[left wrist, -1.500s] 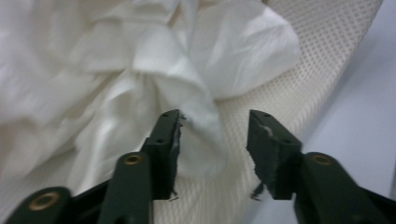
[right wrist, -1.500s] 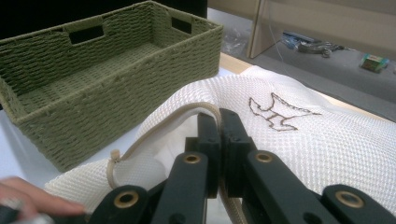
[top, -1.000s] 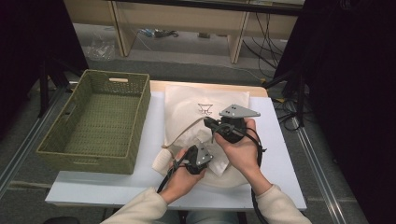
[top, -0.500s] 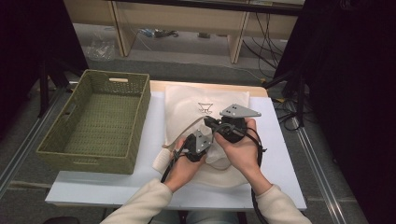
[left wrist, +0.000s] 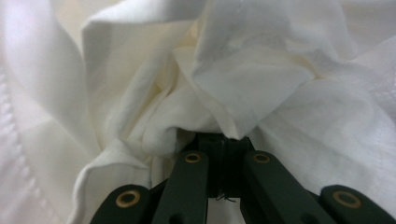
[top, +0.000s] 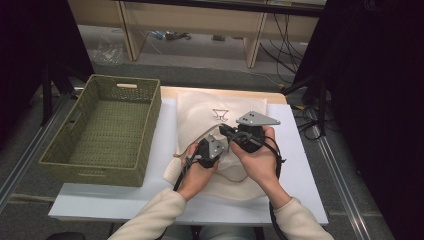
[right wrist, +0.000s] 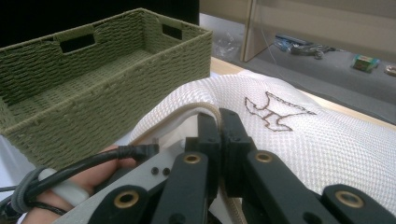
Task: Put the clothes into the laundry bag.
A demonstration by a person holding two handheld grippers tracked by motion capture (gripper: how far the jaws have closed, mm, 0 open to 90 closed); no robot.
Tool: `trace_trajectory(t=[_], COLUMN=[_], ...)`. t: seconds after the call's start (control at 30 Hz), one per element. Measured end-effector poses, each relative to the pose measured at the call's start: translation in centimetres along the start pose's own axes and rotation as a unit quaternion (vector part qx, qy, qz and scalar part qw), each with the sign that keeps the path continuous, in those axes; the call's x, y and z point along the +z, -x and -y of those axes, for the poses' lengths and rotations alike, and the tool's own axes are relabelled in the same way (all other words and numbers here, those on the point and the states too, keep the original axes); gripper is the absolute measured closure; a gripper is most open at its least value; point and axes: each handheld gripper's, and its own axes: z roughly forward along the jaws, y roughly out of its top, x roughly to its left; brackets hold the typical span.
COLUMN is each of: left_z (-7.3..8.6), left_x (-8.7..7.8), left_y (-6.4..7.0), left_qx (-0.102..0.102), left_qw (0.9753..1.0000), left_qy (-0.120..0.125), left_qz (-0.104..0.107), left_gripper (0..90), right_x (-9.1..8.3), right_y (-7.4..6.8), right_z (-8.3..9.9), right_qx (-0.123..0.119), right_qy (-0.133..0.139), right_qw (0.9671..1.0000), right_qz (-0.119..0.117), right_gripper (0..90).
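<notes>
Cream bag (top: 210, 112) at the worktop (top: 300, 165) centre: right gripper (right wrist: 219, 122) jaws clenched on its corded rim, left gripper (left wrist: 223, 140) jaws clenched in white lining. Green basket (top: 100, 130) at left edge.

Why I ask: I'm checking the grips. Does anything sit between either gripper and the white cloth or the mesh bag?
Nothing visible does. The left gripper is shut directly on the white cloth, and the right gripper is clamped on the mesh bag at its raised rim, with the edge right between its jaws.

White mesh laundry bag (top: 210, 112) lies flat beside the basket, white cloth (left wrist: 224, 88) bunched inside.
</notes>
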Motion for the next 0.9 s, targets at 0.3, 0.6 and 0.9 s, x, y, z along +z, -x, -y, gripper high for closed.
trace_trajectory(t=[0.3,0.6,0.9], left_z=[0.3,0.9,2.3], left_x=[-0.8,-2.9,-5.2], left_y=[1.3,1.3,1.6], left_qx=[-0.007,0.045,0.012], left_qw=[0.9996,0.9951,0.9902], left_qy=[-0.008,-0.045,-0.075], left_qz=[0.026,0.075,0.117], left_gripper=[85.3,59.8,41.2], right_x=[0.0,0.1,0.1], right_y=[-0.1,-0.2,-0.4], right_z=[0.0,0.0,0.1], right_qx=[-0.004,-0.006,-0.008], right_qy=[0.001,-0.002,-0.005], right_qw=[1.0000,1.0000,1.0000], right_qz=[-0.001,-0.003,-0.003], right_gripper=[89.3,89.3,89.2])
